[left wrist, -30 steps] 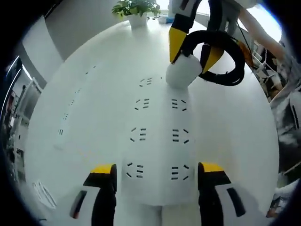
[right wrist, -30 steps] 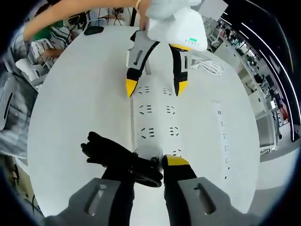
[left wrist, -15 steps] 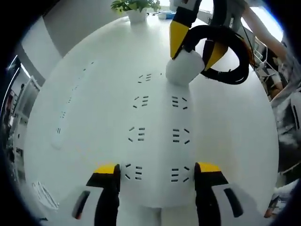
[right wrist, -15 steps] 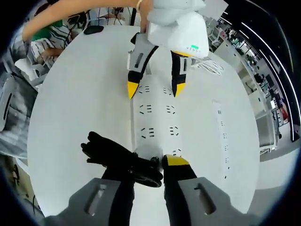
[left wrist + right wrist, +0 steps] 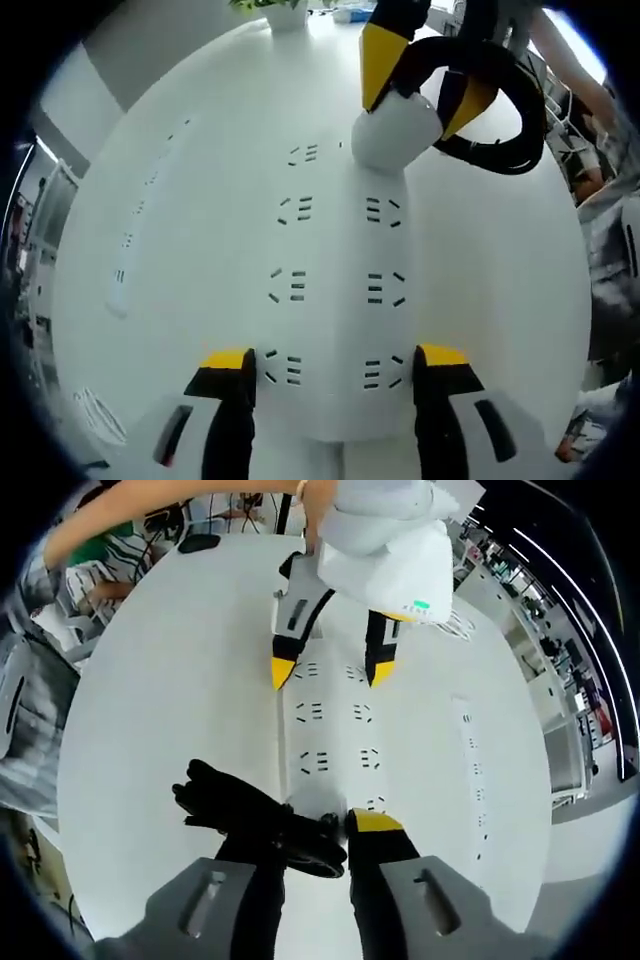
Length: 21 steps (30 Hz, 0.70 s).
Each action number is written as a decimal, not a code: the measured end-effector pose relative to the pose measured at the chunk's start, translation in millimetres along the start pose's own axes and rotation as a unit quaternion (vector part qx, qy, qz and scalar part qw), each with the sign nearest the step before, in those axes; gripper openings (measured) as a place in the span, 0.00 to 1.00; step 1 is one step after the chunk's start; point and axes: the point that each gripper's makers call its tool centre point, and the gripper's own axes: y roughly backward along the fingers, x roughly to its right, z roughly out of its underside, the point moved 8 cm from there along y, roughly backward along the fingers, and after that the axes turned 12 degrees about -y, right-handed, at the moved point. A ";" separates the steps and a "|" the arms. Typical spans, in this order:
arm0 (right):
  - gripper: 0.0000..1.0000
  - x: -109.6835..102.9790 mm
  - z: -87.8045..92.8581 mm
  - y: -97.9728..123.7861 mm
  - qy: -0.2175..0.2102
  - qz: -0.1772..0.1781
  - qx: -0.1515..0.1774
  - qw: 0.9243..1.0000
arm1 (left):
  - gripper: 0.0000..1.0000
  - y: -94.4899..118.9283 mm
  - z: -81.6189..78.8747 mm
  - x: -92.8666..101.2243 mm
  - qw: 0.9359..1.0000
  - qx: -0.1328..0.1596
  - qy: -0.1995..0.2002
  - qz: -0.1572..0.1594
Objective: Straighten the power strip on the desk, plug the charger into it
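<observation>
Bench (image 5: 150, 120): white, broad, round-edged; all items are carried on it.

Strip (image 5: 335, 300): white power strip with two rows of sockets, laid lengthwise between the two claws near the bench middle. It is judged already straight, so the straightening step is taken as done. A second, narrower strip (image 5: 472, 770) lies well apart to one side, untouched.

Cable (image 5: 250, 815): black, bundled in a loop, attached to the charger and hanging beside the right claw at the strip's far end.

Left claw (image 5: 335, 365): spread wide, one yellow-tipped jaw on each side of the strip's near end, flanking it. Whether the jaws press the strip's sides cannot be told; it is judged to be steadying the strip.

Right claw (image 5: 420, 85): clenched on the charger, as seen in the left gripper view, where it comes down from above.

Charger (image 5: 395, 140): white, rounded block, held against or just above the last socket pair at the strip's far end. Its prongs are hidden, so whether they have entered the slots cannot be told.

Step in hand: plugging in. The next move is judged to call for the prongs to be lined up with the end socket and pushed straight down, with the strip kept from sliding by the left claw.
</observation>
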 end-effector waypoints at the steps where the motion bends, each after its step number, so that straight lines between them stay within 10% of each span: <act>1: 0.22 -1.6 1.3 0.2 0.001 0.001 0.002 1.000 | 0.64 0.1 0.1 -0.2 1.000 -0.001 0.000 0.000; 21: 0.20 12.4 -9.7 -3.5 -0.005 0.000 -0.051 0.999 | 0.63 -2.4 -4.7 7.3 1.000 -0.020 0.006 -0.001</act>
